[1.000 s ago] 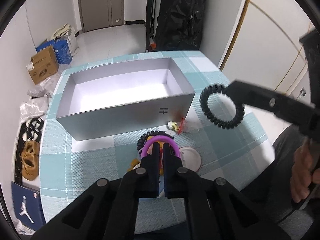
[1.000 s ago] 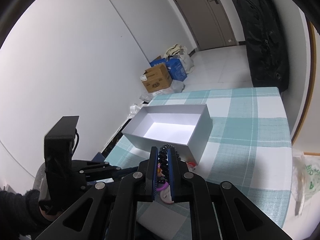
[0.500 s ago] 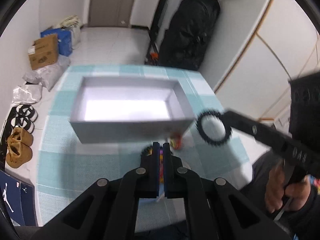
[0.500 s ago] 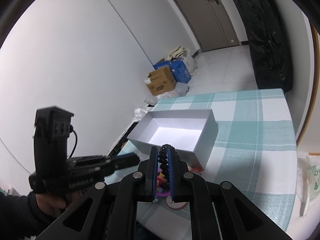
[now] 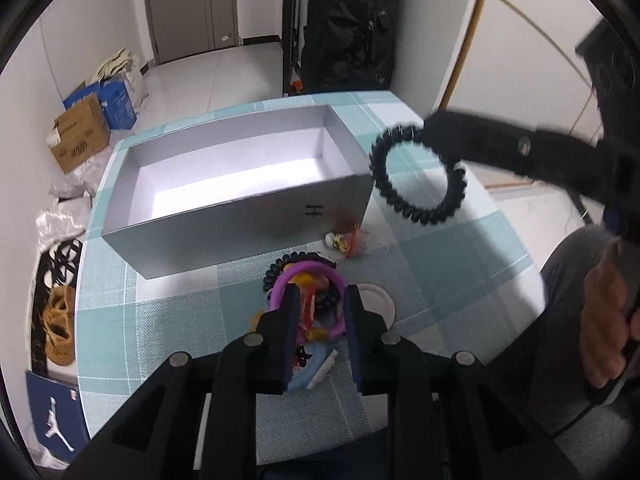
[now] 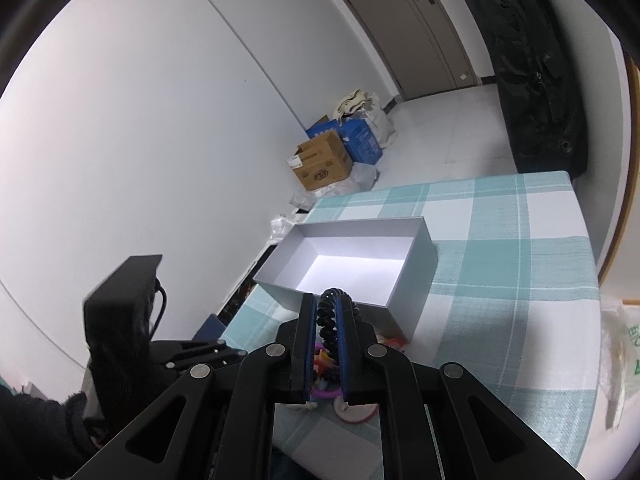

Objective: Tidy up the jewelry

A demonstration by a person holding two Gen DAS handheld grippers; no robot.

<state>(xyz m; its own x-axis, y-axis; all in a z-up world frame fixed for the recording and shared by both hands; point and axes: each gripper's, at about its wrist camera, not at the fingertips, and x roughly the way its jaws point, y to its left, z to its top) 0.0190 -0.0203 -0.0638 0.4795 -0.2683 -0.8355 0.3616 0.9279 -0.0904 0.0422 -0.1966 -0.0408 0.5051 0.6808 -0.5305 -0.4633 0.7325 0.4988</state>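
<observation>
My left gripper hovers over a small pile of jewelry on the table, and its jaws are opening. A purple ring lies between the fingers, and the pads do not press on it. Under the ring are a black coil tie and yellow and red pieces. My right gripper is shut on a black spiral hair tie. In the left wrist view this tie hangs beside the right end of the open silver box, above the table. The box is empty inside.
A teal checked cloth covers the table. A white disc and a small red and white charm lie near the pile. On the floor are cardboard boxes and shoes. A black bag stands behind the table.
The left jaws were shut in both earlier frames and now stand apart around the purple ring. The left gripper rose briefly and came back down. The right gripper keeps its hold on the tie.
</observation>
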